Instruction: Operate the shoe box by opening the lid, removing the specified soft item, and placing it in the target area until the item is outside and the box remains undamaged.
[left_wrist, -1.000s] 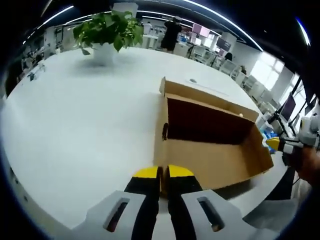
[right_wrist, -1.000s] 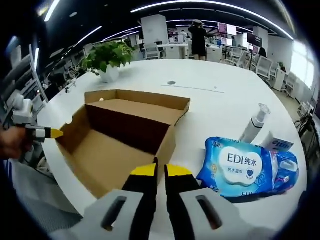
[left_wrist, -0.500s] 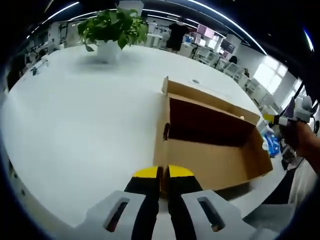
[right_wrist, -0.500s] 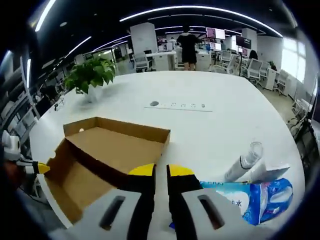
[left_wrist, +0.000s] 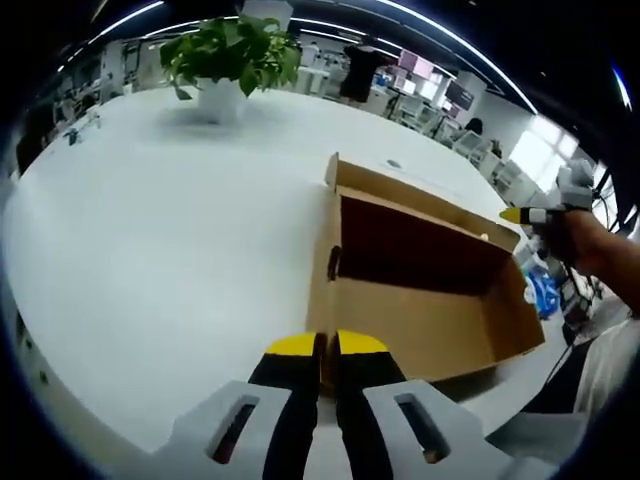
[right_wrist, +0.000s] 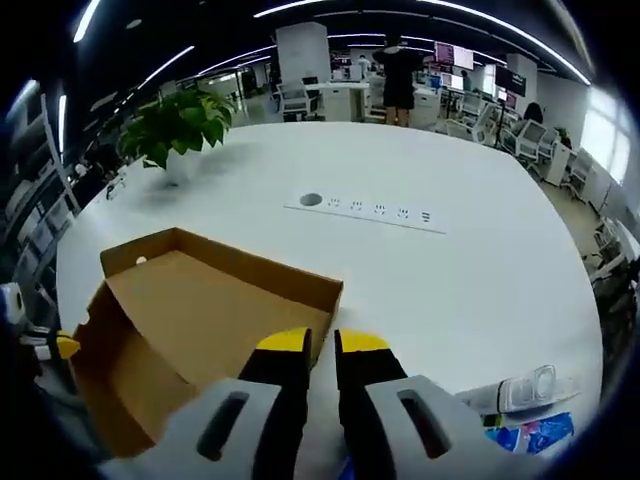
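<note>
Since a second ago the right gripper (right_wrist: 320, 342) has risen above the open shoe box (left_wrist: 420, 290), jaws together. Left gripper (left_wrist: 320, 345), jaws closed, sits at the box's near wall; the wipes pack (right_wrist: 530, 436) lies outside on the table (left_wrist: 170, 220), a potted plant (right_wrist: 175, 125) beyond.

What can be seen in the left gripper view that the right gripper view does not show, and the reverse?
Left gripper view: a round hole in the near wall of the open brown cardboard shoe box.

Right gripper view: a strip of power sockets set in the round white table, and a clear pump bottle lying beside a blue wipes pack.

Both: the box, the table, the green potted plant.
</note>
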